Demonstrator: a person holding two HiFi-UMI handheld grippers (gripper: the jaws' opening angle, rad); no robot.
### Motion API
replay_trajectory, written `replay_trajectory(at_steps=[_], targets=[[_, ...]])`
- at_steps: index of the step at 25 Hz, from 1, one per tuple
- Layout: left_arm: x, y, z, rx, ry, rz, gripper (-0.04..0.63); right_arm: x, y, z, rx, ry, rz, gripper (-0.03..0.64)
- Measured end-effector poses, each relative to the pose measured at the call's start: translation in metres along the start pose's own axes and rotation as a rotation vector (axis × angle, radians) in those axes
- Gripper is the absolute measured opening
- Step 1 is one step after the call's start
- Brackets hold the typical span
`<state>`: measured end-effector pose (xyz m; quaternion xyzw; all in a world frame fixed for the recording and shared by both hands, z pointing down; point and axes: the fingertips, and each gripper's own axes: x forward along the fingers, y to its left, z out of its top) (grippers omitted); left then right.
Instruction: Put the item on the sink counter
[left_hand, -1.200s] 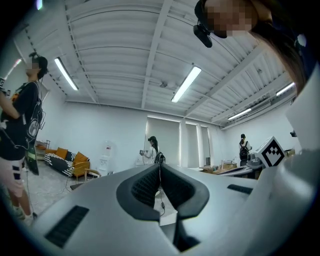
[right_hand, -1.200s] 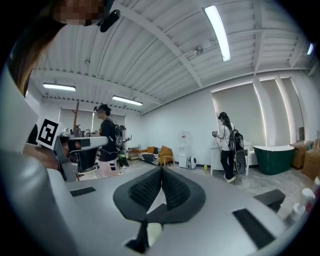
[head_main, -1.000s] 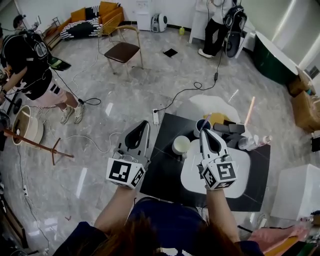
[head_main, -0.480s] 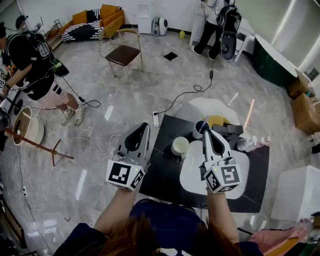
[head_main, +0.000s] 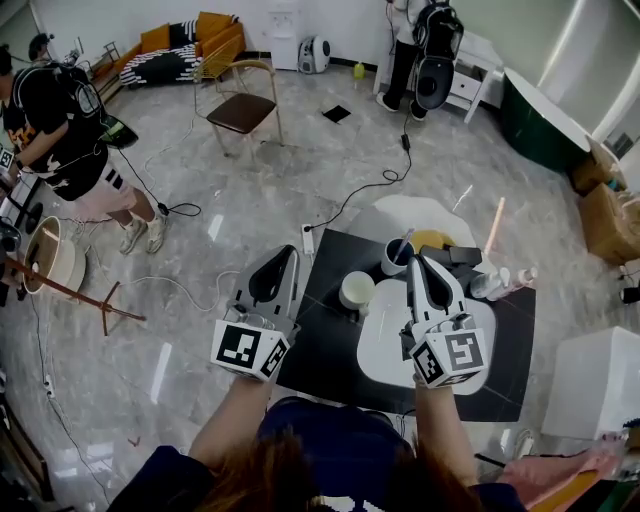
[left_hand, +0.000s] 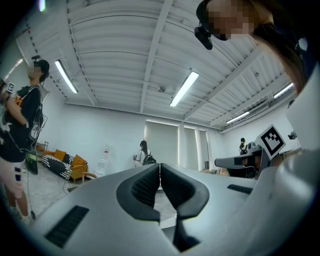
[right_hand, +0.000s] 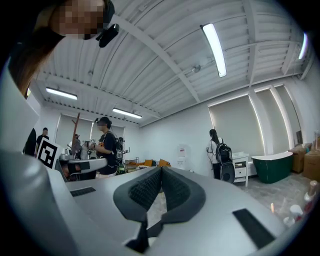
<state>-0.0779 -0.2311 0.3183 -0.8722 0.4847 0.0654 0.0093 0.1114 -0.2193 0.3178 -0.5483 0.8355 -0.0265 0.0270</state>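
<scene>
A black sink counter (head_main: 325, 350) with a white basin (head_main: 385, 350) lies below me. On it stand a white cup (head_main: 357, 290) and a dark mug (head_main: 396, 258) with a utensil in it. Behind them are a yellow item (head_main: 436, 239) and a clear bottle (head_main: 494, 284). My right gripper (head_main: 415, 262) hovers over the basin, pointing level, shut and empty. My left gripper (head_main: 291, 250) hangs left of the counter over the floor, shut with nothing in it. Both gripper views show only the room beyond the left gripper (left_hand: 160, 172) and the right gripper (right_hand: 161, 175), whose jaws are pressed together.
A power strip (head_main: 309, 240) and cables lie on the marble floor by the counter's far left corner. A chair (head_main: 240, 105) stands farther back. One person (head_main: 60, 120) stands at the left, another (head_main: 420, 50) at the back. A white box (head_main: 595, 385) sits right of the counter.
My right gripper has lifted a little and drifted slightly right over the basin. My left gripper has stayed put. The person at the back has stepped left.
</scene>
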Motion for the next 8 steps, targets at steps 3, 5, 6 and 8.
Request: replay_trajectory(at_steps=[3,5,6,8], targets=[[-0.0009,-0.0010,-0.0001,-0.001,0.001,-0.002,0.023,-0.0016,0.0009,0.0014,-0.005,-0.001,-0.001,0.015],[-0.0012,-0.0013,-0.0005,-0.002,0.002,-0.003,0.023,-0.0020,0.0014,0.0020,-0.012,-0.006,0.005,0.015],[-0.0013,-0.0017,-0.0009,-0.002,0.003,-0.004,0.023,-0.0024,0.0015,0.0021,-0.015,-0.009,0.008,0.015],[-0.0016,-0.0027,-0.0016,-0.002,0.003,-0.005,0.023,-0.0032,0.0015,0.0023,-0.020,-0.014,0.013,0.015]])
